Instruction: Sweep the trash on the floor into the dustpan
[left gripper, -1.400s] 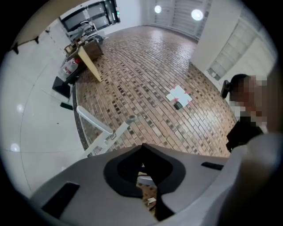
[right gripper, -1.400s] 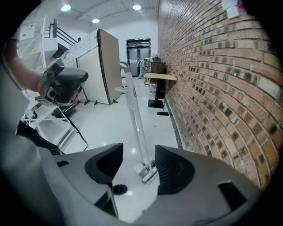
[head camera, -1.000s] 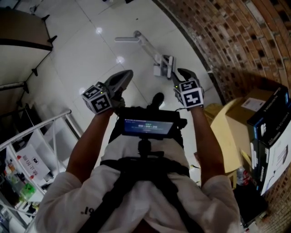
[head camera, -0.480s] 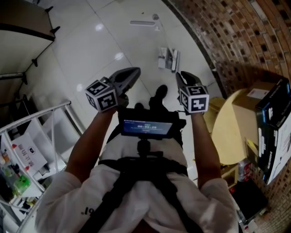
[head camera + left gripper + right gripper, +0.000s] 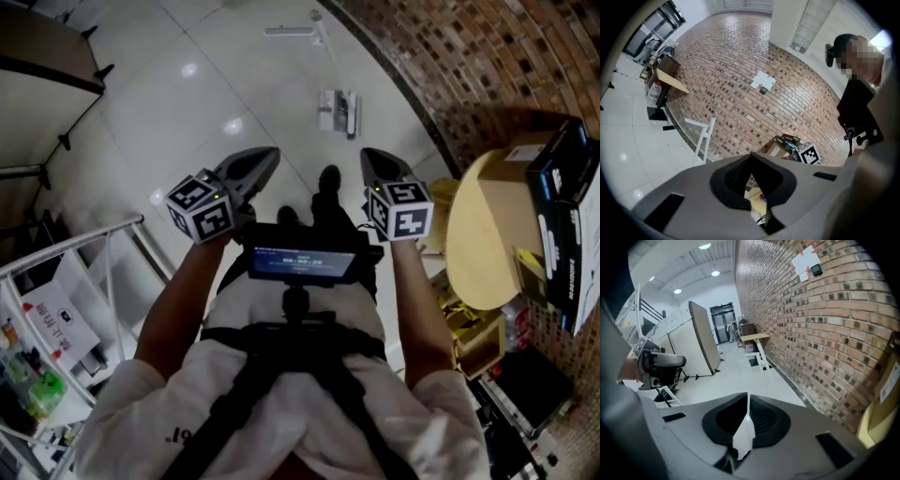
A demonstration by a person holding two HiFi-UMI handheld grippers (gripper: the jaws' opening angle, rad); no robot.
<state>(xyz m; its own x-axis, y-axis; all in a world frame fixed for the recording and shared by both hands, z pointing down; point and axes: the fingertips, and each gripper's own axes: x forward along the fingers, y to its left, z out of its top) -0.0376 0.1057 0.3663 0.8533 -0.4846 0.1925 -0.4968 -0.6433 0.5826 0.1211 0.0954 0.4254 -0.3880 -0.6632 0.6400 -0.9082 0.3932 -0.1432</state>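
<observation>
A white dustpan-and-broom set (image 5: 337, 111) stands on the pale tiled floor by the brick wall, its long handle (image 5: 295, 31) reaching up toward the frame's top. In the left gripper view the same set (image 5: 703, 136) shows as a white T-shaped frame. My left gripper (image 5: 261, 159) is held out level in front of me, shut and empty. Across from it, my right gripper (image 5: 373, 159) tilts downward with its jaws closed on nothing. Both hang well short of the set. No trash shows on the floor.
A round yellow table (image 5: 478, 234) with cardboard and dark boxes (image 5: 562, 187) stands at my right against the brick wall (image 5: 450, 56). A white wire rack (image 5: 94, 272) is at my left. Another person (image 5: 862, 93) stands to the left gripper's right.
The right gripper, close beside the dustpan set a second ago, is now apart from it. The set sits higher in the head view, and the table and boxes have shifted up at right.
</observation>
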